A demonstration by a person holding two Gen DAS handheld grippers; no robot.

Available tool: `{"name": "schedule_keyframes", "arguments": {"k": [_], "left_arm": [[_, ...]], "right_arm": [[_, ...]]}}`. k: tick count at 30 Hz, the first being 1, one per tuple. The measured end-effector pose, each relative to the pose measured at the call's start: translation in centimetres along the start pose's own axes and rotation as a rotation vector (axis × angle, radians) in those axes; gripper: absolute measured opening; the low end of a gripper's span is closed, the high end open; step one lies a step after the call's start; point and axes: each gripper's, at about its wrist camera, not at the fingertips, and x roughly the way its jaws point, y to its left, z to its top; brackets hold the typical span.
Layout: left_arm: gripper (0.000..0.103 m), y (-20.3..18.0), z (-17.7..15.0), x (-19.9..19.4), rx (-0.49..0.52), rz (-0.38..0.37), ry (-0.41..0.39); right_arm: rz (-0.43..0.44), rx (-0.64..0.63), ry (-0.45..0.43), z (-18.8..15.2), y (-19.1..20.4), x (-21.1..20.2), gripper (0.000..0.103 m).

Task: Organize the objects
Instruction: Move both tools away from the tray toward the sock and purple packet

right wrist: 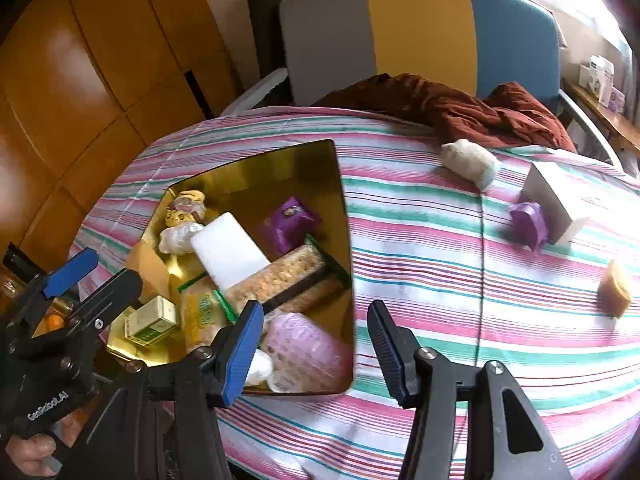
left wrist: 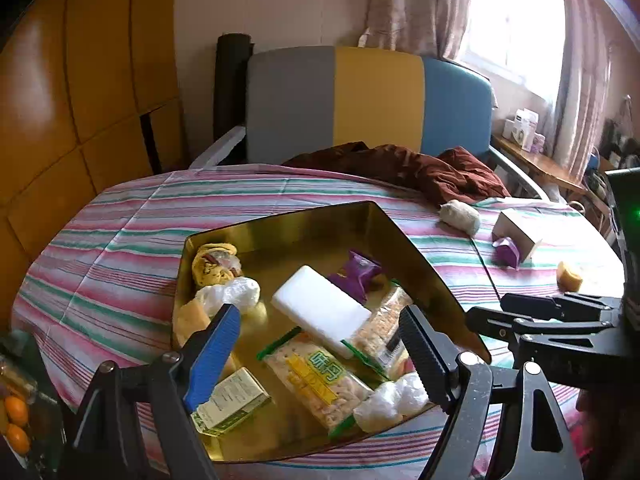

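L gripper (left wrist: 320,354) is hanging over the near end of the gold tray (left wrist: 424,264), jaws apart w/ nothing between them. R gripper (right wrist: 316,346) is sitting jaws apart and empty too, straddling the tray's right wall above the striped cloth (right wrist: 440,320). Most snacks are already lying in the tray: cracker pack (left wrist: 316,384), white block (left wrist: 320,304), green box (left wrist: 232,404), purple packet (left wrist: 356,274).

Probably the step in hand is fetching the strays. Still lying out on the cloth, well apart from the tray: white roll (right wrist: 470,160), white box (right wrist: 552,200) w/ purple pouch (right wrist: 528,222) touching it, and yellow piece (right wrist: 616,288) nearest the R side. Doing it well likely means R gripper going for the yellow piece first, coming down over it squarely, and dropping it into the tray's bare far end.

The round table is standing in front of a grey/yellow/blue chair (right wrist: 420,32) w/ a dark red cloth (right wrist: 460,108) draped onto the table edge; wooden panels at the picture's left, curtained window at its right.
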Motion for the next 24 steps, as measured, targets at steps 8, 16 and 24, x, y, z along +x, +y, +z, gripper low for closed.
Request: {"name": "schedule_keyframes", "arguments": {"k": [8, 16, 24], "left_arm": [[0.083, -1.9, -0.3, -0.1, 0.055, -0.019, 0.005], [0.083, -3.6, -0.1, 0.1, 0.107, -0.030, 0.003], [0.083, -5.1, 0.0, 0.6, 0.147, -0.053, 0.014]], "right_arm": [[-0.046, 0.050, 0.000, -0.2, -2.8, -0.5, 0.055], [-0.131, 0.126, 0.010, -0.1, -7.4, -1.2, 0.055], [-0.204, 0.182, 0.008, 0.6, -12.0, -2.2, 0.055]]}}
